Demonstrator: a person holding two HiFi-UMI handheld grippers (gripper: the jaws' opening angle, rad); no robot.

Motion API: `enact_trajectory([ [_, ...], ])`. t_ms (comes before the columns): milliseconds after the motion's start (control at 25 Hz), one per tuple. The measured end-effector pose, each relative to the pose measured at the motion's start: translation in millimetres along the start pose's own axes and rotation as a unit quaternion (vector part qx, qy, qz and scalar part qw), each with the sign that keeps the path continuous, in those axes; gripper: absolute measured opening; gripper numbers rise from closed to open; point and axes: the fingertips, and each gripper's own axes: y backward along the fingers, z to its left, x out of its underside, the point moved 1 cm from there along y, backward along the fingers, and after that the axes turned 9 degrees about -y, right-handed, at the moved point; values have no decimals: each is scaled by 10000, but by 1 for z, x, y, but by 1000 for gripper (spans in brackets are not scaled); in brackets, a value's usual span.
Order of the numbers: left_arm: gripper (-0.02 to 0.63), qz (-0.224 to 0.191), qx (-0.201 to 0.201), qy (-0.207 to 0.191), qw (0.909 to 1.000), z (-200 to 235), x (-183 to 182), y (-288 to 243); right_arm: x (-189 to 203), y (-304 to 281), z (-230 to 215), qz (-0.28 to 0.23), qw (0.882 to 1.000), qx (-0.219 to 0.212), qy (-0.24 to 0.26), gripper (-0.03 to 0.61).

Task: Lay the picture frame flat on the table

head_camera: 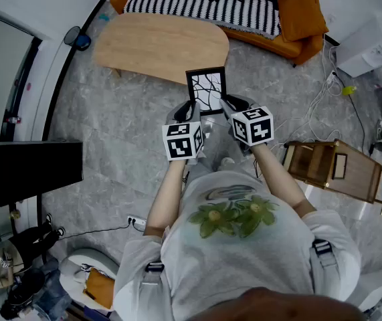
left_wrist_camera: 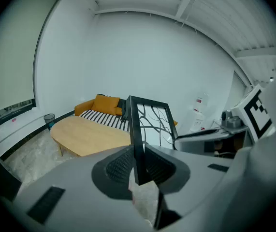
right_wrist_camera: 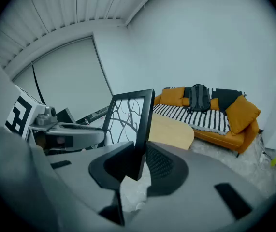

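A black picture frame (head_camera: 206, 89) with a bare-branch print is held in the air between both grippers, in front of the person and short of the oval wooden table (head_camera: 157, 45). My left gripper (head_camera: 192, 110) is shut on the frame's left edge (left_wrist_camera: 137, 144), which stands upright between the ribbed pads. My right gripper (head_camera: 225, 105) is shut on the frame's right edge (right_wrist_camera: 141, 129). Each gripper view shows the other gripper across the frame (left_wrist_camera: 152, 122) (right_wrist_camera: 125, 117). The wooden table (left_wrist_camera: 92, 134) (right_wrist_camera: 171, 132) lies ahead with nothing on its top.
An orange sofa (head_camera: 291, 19) with a striped throw stands behind the table. A wooden chair (head_camera: 331, 169) lies on the floor at the right. A black box (head_camera: 30, 169) sits at the left. A white cabinet (head_camera: 371, 45) and cables are at the far right.
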Motion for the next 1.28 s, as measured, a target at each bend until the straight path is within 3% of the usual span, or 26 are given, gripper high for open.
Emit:
enact_trajectory([
  [680,78,87,235,-144,9996,49,3,-9,0,-41,23,-134,9995,128,-245,87],
  [920,78,140,187,-18,9997,54,10,-8,4,-48,26,-10,9998,79,-202,89],
  [1280,78,238,81,195,9995,86,-7,-32,-24,-86,24,198,9997,-79,-154,89],
])
